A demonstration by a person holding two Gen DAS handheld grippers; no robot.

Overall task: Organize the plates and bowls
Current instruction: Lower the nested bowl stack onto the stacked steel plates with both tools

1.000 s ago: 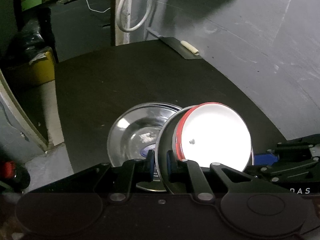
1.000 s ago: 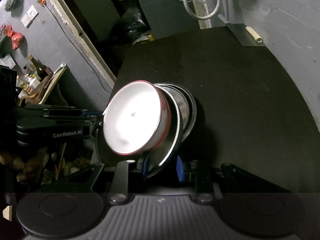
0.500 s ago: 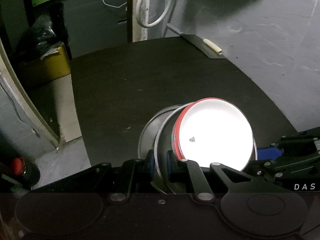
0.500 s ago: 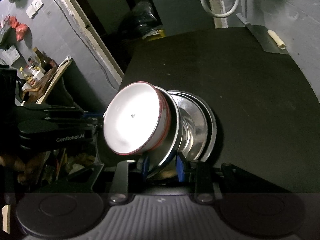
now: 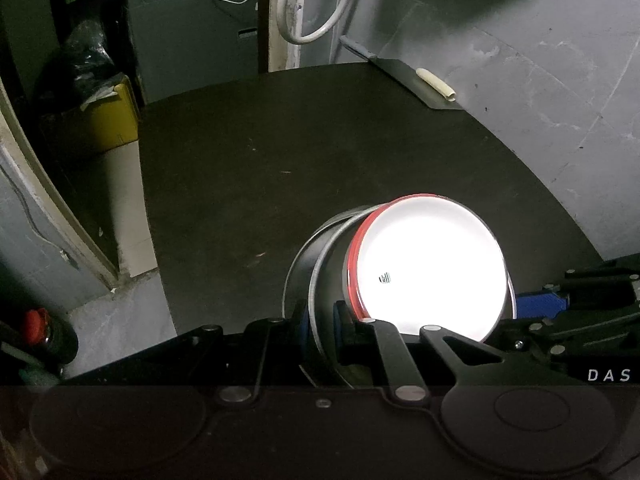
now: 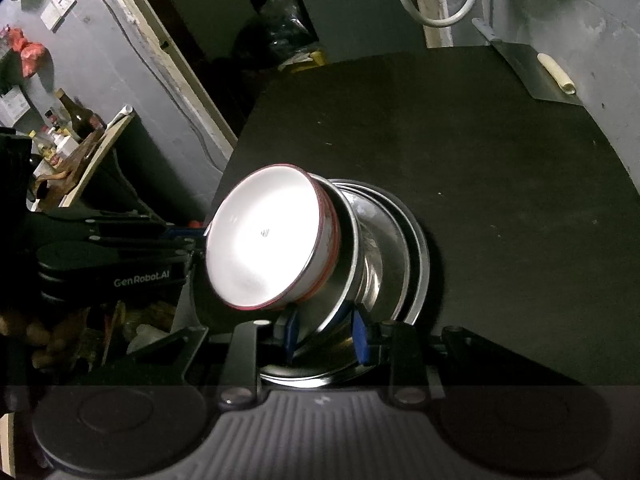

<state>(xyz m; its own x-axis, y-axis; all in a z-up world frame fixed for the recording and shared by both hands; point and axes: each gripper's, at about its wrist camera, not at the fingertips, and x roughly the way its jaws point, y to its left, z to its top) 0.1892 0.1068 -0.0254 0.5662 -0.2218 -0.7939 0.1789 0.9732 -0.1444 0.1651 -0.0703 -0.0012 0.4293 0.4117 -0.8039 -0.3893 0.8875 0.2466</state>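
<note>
Over black table (image 5: 248, 184), both claws pinch steel bowl (image 6: 352, 264), white bowl (image 6: 264, 240) tilted leftward.

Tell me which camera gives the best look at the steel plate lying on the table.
The right wrist view. There the steel plate shows as a broad rim curving beyond the carried steel bowl. The left wrist view shows only a thin sliver of that plate behind the bowl.

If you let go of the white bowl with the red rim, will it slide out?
Probably. The white bowl sits tilted inside a shiny steel bowl, and both surfaces look smooth and likely slippery. It seems rigid, maybe enamel, so a fall might chip it rather than bend it.
</note>
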